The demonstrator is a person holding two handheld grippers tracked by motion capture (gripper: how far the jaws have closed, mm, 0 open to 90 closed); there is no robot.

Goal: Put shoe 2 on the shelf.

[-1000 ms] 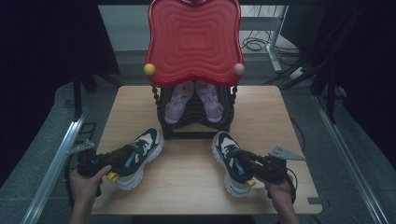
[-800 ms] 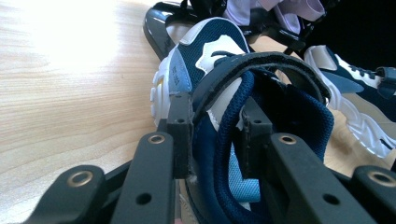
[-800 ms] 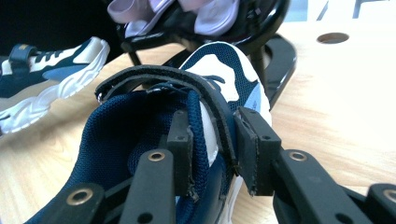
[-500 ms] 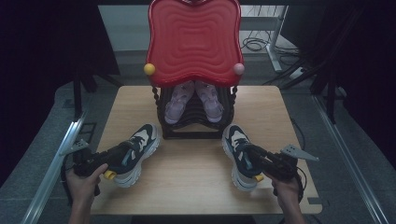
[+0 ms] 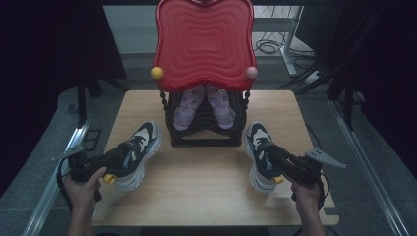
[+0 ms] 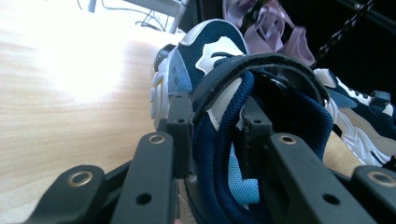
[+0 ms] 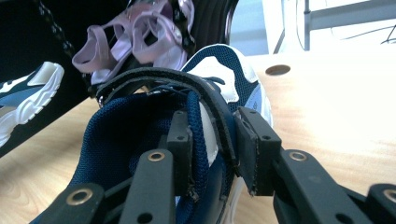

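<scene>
Your left tool point(image 5: 114, 160) clamps the collar of the left sneaker point(image 5: 139, 153), at eight o'clock on the worktop point(image 5: 196, 187). Your right tool point(image 5: 275, 156) grips the collar of the right sneaker point(image 5: 259, 152), at four o'clock. Both shoes flank the black rack point(image 5: 204, 132), toes pointing to twelve.

left sneaker point(image 5: 135, 153): navy-white, upright, table | right sneaker point(image 5: 261, 155): same

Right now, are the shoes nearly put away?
Done: the pink shoes already sit in the black rack. In hand: the left gripper clamps the left sneaker and the right gripper clamps the right sneaker. Left: both sneakers probably go into the rack.
</scene>
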